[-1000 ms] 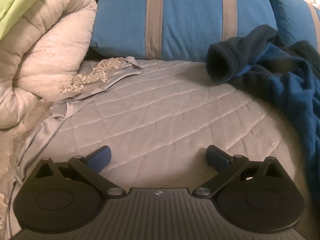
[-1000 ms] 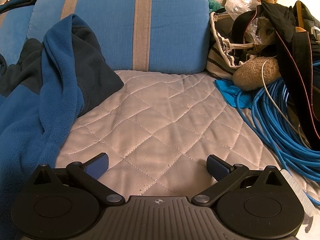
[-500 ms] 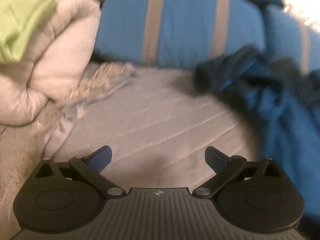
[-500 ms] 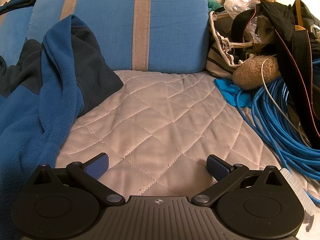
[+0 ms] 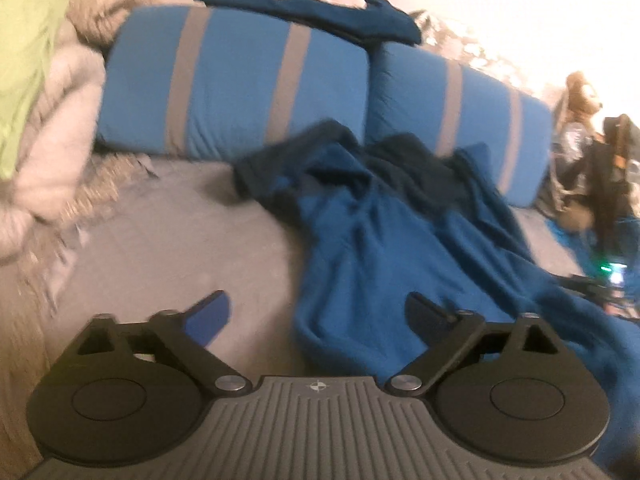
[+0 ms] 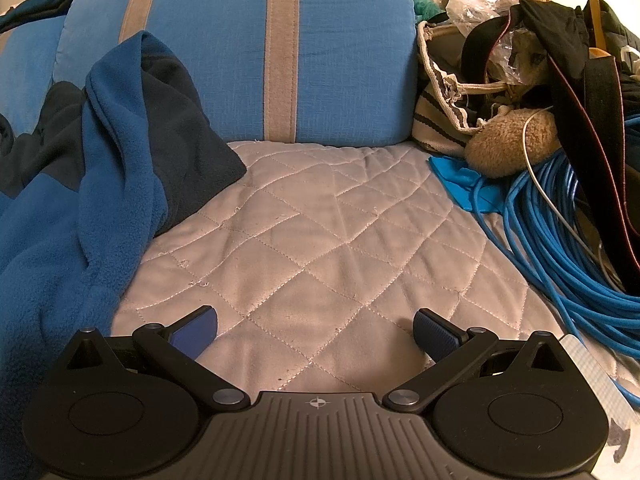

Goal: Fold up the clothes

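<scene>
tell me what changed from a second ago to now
The left gripper has lifted and swung toward the blue fleece, which now fills its view; its jaws have just been closing a little, with nothing between them. The right gripper stayed put, open over the quilted cover; the fleece hasn't moved.

Right claw point(image 6: 316, 330) gaping over quilted cover point(image 6: 320, 240); blue fleece point(image 6: 80, 200) left.
</scene>
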Available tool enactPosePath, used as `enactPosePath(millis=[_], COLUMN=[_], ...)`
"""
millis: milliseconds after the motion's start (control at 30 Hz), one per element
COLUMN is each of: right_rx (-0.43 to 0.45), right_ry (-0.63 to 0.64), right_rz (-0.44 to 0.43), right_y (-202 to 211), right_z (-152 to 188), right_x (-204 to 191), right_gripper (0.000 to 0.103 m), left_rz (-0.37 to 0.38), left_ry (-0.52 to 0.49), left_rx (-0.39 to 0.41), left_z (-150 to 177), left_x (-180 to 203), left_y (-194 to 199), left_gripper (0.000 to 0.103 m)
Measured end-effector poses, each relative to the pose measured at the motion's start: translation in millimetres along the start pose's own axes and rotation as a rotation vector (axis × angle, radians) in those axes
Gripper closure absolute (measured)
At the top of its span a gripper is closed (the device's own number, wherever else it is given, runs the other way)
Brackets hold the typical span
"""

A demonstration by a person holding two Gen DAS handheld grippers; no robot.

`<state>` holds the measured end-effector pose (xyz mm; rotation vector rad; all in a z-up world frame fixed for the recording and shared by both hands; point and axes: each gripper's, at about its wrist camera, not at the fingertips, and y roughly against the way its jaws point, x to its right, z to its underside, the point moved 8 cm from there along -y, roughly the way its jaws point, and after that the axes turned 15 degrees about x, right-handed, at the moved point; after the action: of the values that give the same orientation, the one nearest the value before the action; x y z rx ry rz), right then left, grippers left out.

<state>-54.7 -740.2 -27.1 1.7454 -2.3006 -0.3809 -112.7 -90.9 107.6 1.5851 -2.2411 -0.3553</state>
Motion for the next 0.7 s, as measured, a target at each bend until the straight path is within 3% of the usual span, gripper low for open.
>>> enactPosePath(millis=[133,267,300,433,533,700], right_rx=[0.000,0.000,0.000,0.000,0.000,-0.001], right_ry=[-0.001,-0.003,-0.003,-0.004,-0.003,-0.005], right_rz=[-0.001,-0.002,0.000,0.002,0.002,0.003], right_y=[0,0,0,0,-1,-1], right_z=[0,0,0,0,0,0], right_x=[0,1,0,0,0,1], right_gripper=[0.000,0.000,0.000,0.000,0.000,0.000], left_rz=[0.020,0.053,0.057,0.055,0.042,0.011], left_ry=[0.043,0.088,0.084,0.042,0.004,0.029], left_rx=[-0.070,-0.140,-0.147,-0.162,-0.159,-0.092], left_z=[16,31,33,38,39,20], left_x=[11,21,25,40,48,38], left_y=[18,29,30,37,43,70], left_gripper=[0.025,0.051,0.053,0.082,0.085,0.086])
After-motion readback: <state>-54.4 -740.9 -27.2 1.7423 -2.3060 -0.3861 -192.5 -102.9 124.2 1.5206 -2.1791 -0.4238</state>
